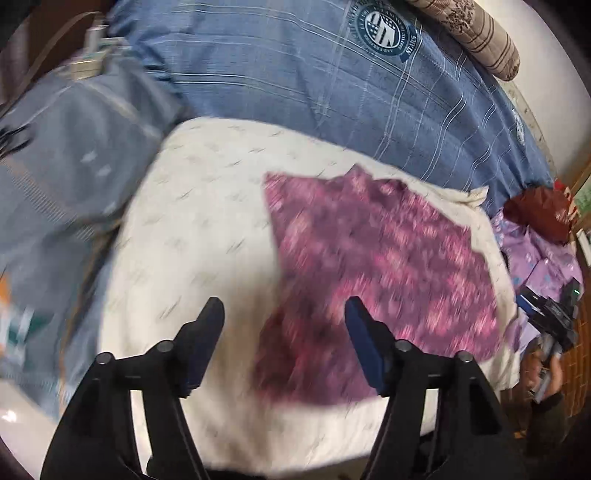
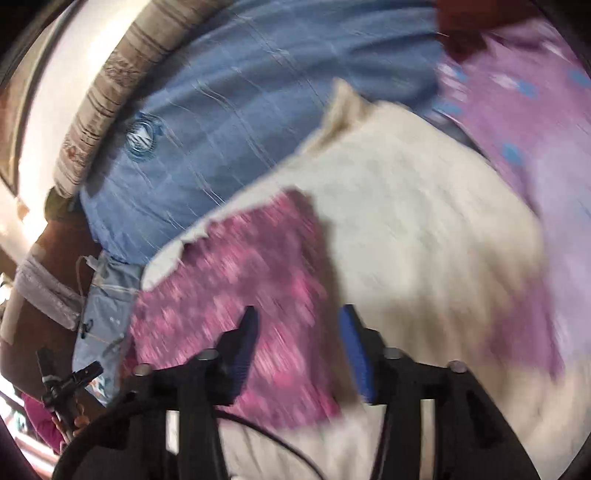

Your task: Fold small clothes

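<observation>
Left wrist: left gripper (image 1: 284,317) jaws spread, empty, over purple-pink patterned garment (image 1: 376,280) flat on cream quilted pad (image 1: 192,236).
Right wrist: right gripper (image 2: 299,325) released too (blurry). Risk: pinching 2 layers, pad incl.

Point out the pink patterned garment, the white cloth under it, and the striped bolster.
pink patterned garment (image 1: 376,266), left wrist view, middle of the fabric
white cloth (image 1: 192,229), left wrist view, bare part left of the garment
striped bolster (image 1: 476,33), left wrist view, its side
</observation>
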The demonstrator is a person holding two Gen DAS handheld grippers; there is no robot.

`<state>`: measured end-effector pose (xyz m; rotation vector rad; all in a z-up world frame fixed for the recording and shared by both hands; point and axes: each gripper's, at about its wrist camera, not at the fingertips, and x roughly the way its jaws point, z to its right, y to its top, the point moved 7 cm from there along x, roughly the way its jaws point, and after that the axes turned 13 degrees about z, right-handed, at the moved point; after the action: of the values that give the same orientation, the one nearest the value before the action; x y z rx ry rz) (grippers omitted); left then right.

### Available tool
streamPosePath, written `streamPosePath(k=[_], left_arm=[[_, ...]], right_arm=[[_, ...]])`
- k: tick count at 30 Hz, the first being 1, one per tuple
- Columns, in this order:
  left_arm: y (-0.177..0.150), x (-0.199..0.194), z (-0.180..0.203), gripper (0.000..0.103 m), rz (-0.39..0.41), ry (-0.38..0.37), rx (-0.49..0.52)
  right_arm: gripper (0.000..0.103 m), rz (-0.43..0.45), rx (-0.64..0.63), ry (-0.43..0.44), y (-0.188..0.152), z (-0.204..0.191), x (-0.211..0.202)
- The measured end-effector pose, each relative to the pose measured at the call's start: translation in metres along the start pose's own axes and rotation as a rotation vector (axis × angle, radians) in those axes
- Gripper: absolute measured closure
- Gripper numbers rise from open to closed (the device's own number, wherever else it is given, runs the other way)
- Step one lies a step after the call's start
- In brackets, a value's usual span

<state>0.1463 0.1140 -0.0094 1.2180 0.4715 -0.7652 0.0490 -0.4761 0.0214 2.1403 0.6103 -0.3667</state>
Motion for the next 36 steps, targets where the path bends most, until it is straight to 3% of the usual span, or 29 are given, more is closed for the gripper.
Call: streamPosePath(k=[3,9,10,11,12,13,14,15,18,22,28,30,32,34,36], left_arm=[[0.021,0.054,0.003,0.034,-0.1,-0.016,-0.056],[0.028,0.115,0.001,0.034,-0.214,0.009,-0.13],[0.025,0.12,0.004,0.034,-0.23,-0.007,-0.136],[0.023,0.122,0.009,0.035,-0.23,-0.019,-0.131],[0.022,0.121,0.016,0.05,-0.216,-0.023,-0.115],[0.023,0.119,0.022,0.065,-0.196,-0.023,-0.092],[0.023,0.118,0.029,0.094,-0.191,-0.022,-0.06],[0.024,0.118,0.034,0.098,-0.193,-0.025,-0.045],[0.033,0.117,0.042,0.099,-0.159,-0.006,-0.021],[0.065,0.106,0.036,0.1,-0.076,-0.007,-0.073],[0.111,0.103,0.015,0.1,0.053,0.037,-0.139],[0.111,0.122,0.005,0.1,0.025,0.093,-0.13],[0.101,0.149,-0.01,0.1,-0.024,0.188,-0.116],[0.082,0.176,-0.032,0.1,-0.13,0.212,-0.194],[0.075,0.18,-0.046,0.1,-0.158,0.19,-0.291]], right_arm=[[0.042,-0.03,-0.014,-0.01,0.021,-0.007,0.061],[0.044,-0.153,0.023,-0.094,0.014,0.0,0.148],[0.048,-0.164,0.013,-0.073,0.009,-0.004,0.152],[0.063,-0.162,-0.004,-0.061,0.008,-0.01,0.156],[0.083,-0.164,-0.029,-0.061,0.009,-0.014,0.163],[0.088,-0.165,-0.072,-0.063,0.008,-0.018,0.164],[0.092,-0.154,-0.117,-0.067,0.011,-0.022,0.163],[0.095,-0.137,-0.159,-0.062,0.016,-0.027,0.158],[0.095,-0.097,-0.219,-0.021,0.026,-0.048,0.141],[0.095,-0.069,-0.247,0.026,0.048,-0.07,0.128],[0.095,0.059,-0.198,0.079,0.091,-0.081,0.122],[0.095,0.065,-0.164,0.07,0.092,-0.069,0.133],[0.094,0.011,-0.142,0.014,0.079,-0.052,0.16],[0.091,-0.09,-0.168,-0.106,0.052,-0.026,0.197],[0.087,-0.176,-0.142,-0.161,0.03,-0.008,0.217]])
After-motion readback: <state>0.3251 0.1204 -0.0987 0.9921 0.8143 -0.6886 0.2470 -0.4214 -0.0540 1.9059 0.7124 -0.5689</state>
